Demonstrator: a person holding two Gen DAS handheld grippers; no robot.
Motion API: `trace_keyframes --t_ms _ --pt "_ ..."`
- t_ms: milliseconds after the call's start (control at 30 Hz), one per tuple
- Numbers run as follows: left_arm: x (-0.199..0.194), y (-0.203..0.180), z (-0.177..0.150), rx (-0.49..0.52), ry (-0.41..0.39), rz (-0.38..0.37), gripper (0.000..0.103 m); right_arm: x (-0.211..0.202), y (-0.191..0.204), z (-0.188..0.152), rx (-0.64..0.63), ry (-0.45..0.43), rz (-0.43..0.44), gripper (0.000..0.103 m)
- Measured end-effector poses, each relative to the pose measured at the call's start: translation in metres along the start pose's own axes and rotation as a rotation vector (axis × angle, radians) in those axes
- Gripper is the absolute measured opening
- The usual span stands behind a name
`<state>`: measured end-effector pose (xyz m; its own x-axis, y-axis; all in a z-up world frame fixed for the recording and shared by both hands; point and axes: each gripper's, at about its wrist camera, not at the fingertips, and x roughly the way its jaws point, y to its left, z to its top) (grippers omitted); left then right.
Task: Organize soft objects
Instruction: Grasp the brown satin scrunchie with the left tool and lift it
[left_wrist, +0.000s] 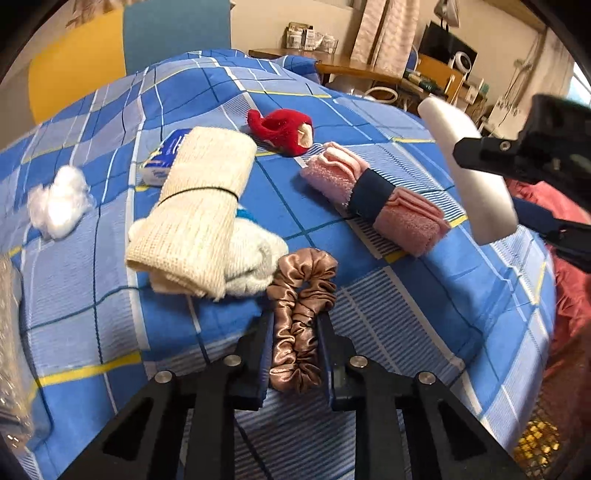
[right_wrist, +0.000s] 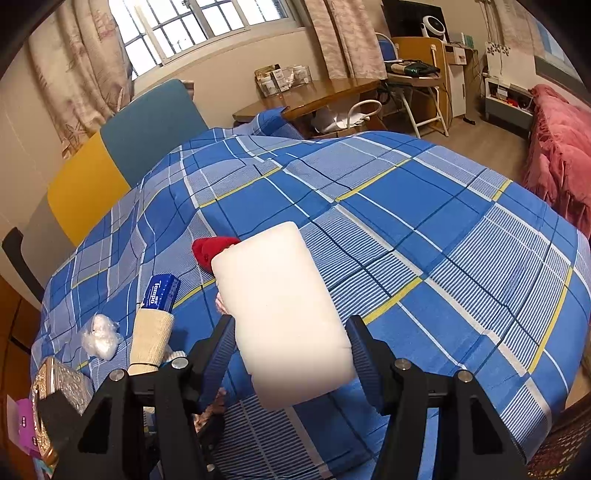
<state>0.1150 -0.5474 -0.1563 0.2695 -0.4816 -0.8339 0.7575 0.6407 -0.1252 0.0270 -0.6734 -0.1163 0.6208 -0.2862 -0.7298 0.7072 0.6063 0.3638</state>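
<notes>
- The left gripper (left_wrist: 295, 332) has its jaws drawn in close on a bronze satin scrunchie (left_wrist: 301, 314), both pads pressing its sides; the near part of the scrunchie sits squeezed between them and its far loop pokes out ahead, over the bed.
- The right gripper (right_wrist: 291, 354) has its jaws about half open and clamped on a white foam block (right_wrist: 284, 310), one pad against each long side; the block sticks out forward and is lifted off the bed.
- In the left view that same foam block (left_wrist: 469, 170) hangs at the right, above the bedspread, with the right gripper's dark frame behind it.
- Just beyond the scrunchie lies a cream knitted roll (left_wrist: 195, 210) bound by a thin black band, resting partly on a white fluffy cloth (left_wrist: 255, 258).
- To the right of the roll lies a pink towel roll (left_wrist: 373, 199) wrapped with a dark blue band.
- Farther back sits a red plush piece (left_wrist: 284, 129), and beside the cream roll's far end a blue tissue pack (left_wrist: 166, 155).
- At the left lies a wad of white cotton (left_wrist: 59, 201), apart from the rest.
- All of this lies on a bed with a blue plaid bedspread (left_wrist: 424, 314).
- A wooden tabletop (right_wrist: 321, 92) stands past the bed, near the curtains.
</notes>
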Motion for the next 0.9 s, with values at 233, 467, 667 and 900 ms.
trace_keyframes --t_ms 233,467,667,900 --pt "-0.001 0.002 0.001 -0.059 -0.024 0.013 0.081 0.001 0.001 -0.001 0.001 0.008 0.014 0.062" --pt "0.004 -0.012 0.002 0.079 -0.002 0.058 0.023 0.003 0.001 -0.001 0.0 0.015 0.009 0.062" --pt "-0.024 -0.003 0.016 0.069 -0.038 0.021 0.019 0.003 0.003 -0.002 -0.014 0.015 0.001 0.062" --pt "-0.091 0.033 0.044 0.031 -0.169 0.057 0.018 0.002 0.013 -0.004 -0.061 0.008 0.029 0.062"
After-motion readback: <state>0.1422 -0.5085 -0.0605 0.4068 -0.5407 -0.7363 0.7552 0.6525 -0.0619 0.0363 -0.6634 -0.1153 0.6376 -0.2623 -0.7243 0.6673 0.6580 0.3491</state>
